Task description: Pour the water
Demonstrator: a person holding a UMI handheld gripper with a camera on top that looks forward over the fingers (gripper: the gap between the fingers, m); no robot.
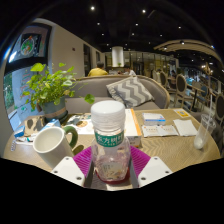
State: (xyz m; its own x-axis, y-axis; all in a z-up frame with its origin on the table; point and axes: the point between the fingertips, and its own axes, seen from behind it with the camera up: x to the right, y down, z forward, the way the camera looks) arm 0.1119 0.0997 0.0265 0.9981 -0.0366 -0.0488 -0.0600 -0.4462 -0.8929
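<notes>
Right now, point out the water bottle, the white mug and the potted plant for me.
water bottle (109, 132), gripper view, on its label; held between the fingers.
white mug (50, 143), gripper view, on its side wall.
potted plant (48, 85), gripper view, on its leaves.
gripper (111, 168), gripper view, midway between the fingertips.

White tool (111, 168), magenta pads (84, 161)
</notes>
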